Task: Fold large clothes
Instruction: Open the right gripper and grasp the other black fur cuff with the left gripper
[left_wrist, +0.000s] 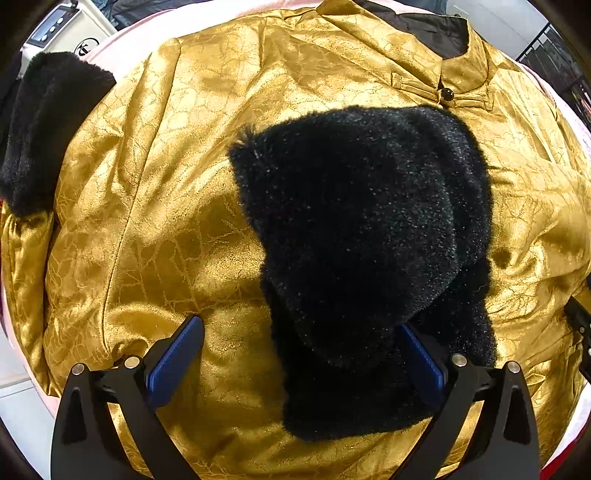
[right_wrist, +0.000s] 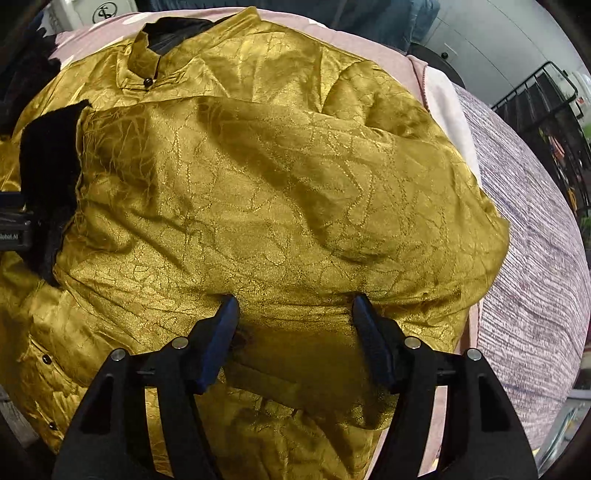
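Observation:
A gold brocade jacket (left_wrist: 155, 192) lies front up on a pink-covered surface, collar (left_wrist: 465, 70) at the far right with a black button. One sleeve is folded across the chest; its black fur cuff (left_wrist: 362, 236) lies in the middle. My left gripper (left_wrist: 303, 332) is open just above the jacket, its right finger by the cuff's near edge. A second fur cuff (left_wrist: 48, 129) lies at the far left. In the right wrist view the folded gold sleeve (right_wrist: 280, 192) crosses the body. My right gripper (right_wrist: 293, 306) is open over it, holding nothing.
A pink sheet (right_wrist: 443, 96) covers the surface under the jacket, with a mauve ribbed blanket (right_wrist: 535, 258) to the right. A white appliance (left_wrist: 62, 29) stands at the far left. A black wire rack (right_wrist: 554, 122) stands at the far right. The left gripper's body (right_wrist: 14, 229) shows at the left edge.

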